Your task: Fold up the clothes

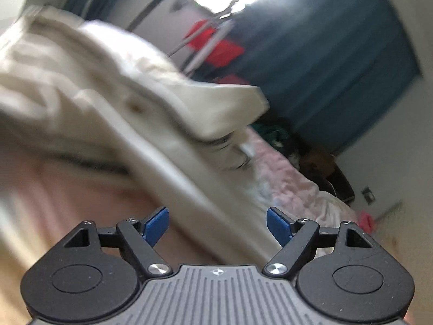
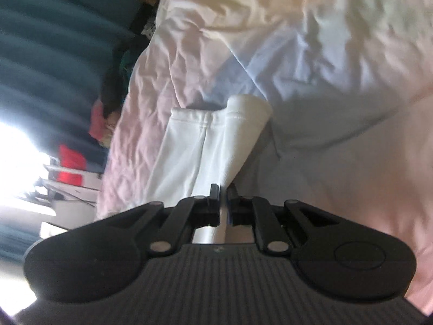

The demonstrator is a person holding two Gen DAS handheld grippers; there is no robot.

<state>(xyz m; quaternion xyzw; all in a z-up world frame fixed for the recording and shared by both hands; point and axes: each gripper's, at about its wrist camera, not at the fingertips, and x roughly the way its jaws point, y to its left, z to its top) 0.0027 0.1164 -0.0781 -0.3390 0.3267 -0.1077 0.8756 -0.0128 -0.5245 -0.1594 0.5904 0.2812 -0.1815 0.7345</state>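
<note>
A cream-white garment (image 1: 113, 100) lies bunched and blurred on the pink bedspread (image 1: 286, 178) in the left wrist view; a long flat part of it runs down between the fingers. My left gripper (image 1: 217, 226) is open, its blue pads on either side of that part without closing on it. In the right wrist view my right gripper (image 2: 223, 192) is shut on the white garment (image 2: 205, 146), whose hemmed end hangs out ahead over the pale pink bedding (image 2: 324, 54).
Teal curtains (image 1: 338, 62) hang behind the bed. A drying rack with red clothes (image 1: 213, 40) stands by the bright window. Dark clothes (image 1: 284, 135) are piled at the bed's far edge; a dark pile also shows in the right wrist view (image 2: 121, 62).
</note>
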